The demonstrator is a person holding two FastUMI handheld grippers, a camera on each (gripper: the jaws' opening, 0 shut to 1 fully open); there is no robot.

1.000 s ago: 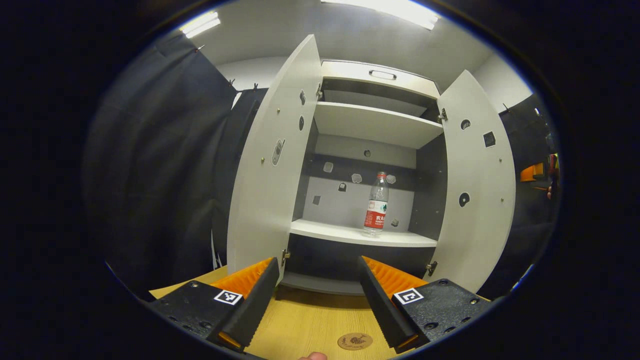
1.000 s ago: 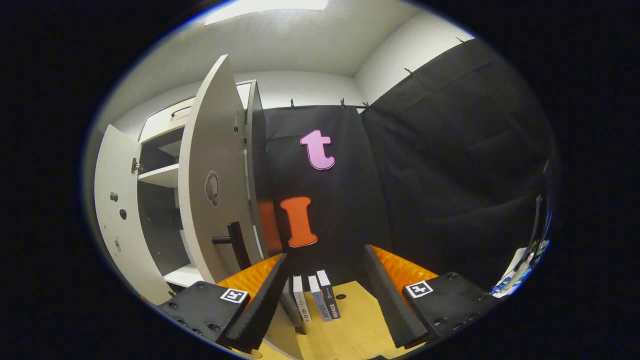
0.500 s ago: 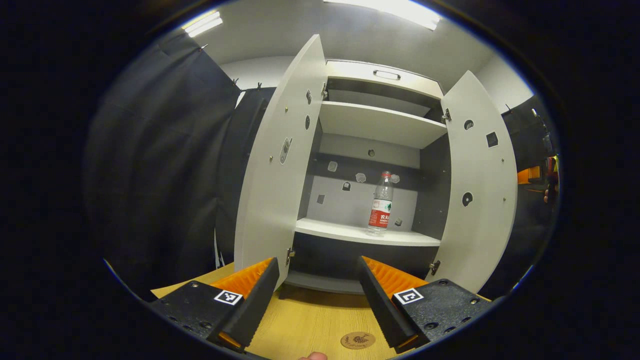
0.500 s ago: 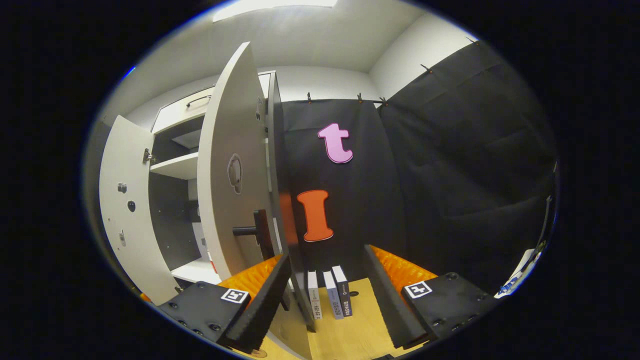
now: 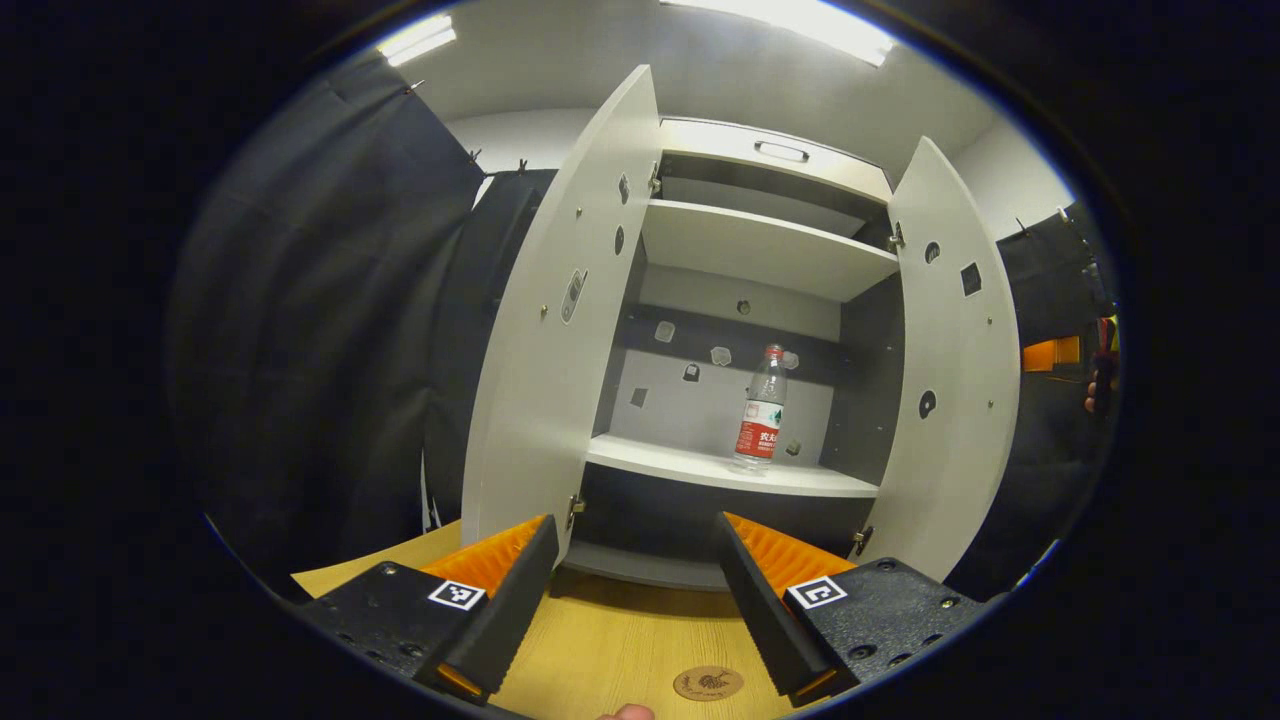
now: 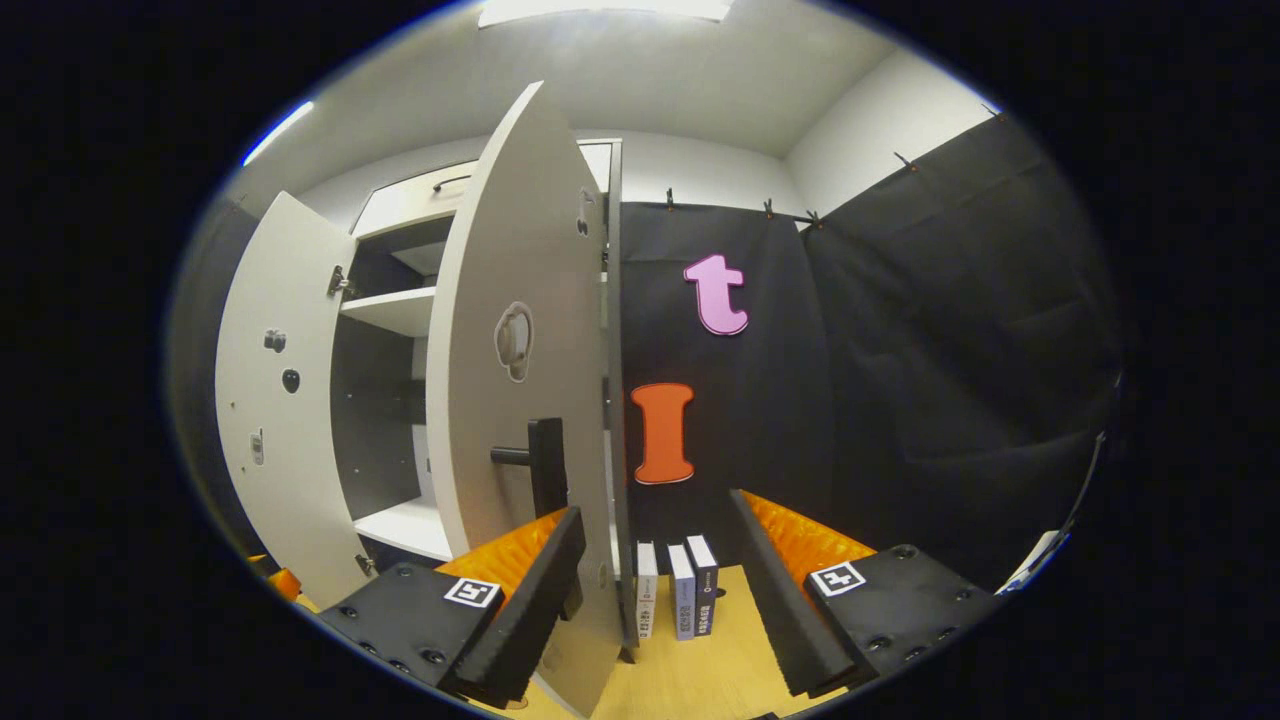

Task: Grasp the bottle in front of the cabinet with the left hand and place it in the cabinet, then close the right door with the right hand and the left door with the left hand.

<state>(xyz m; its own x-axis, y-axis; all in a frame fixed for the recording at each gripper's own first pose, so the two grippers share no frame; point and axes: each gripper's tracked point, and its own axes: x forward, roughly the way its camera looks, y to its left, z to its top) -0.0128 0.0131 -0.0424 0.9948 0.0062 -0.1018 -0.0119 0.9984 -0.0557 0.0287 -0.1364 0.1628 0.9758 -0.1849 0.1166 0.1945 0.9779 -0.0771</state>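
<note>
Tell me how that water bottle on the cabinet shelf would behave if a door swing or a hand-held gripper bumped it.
The bottle is tall and narrow, standing upright on the shelf, so it probably tips easily. It looks like clear thin plastic, likely light and a little squashy. Its round body would probably roll once down.

Left gripper view low over the desk [image 5: 620,650], facing the open cabinet [image 5: 760,250] head-on, right gripper view close beside the right door [image 6: 520,330], both sharing the cabinet interior.
</note>
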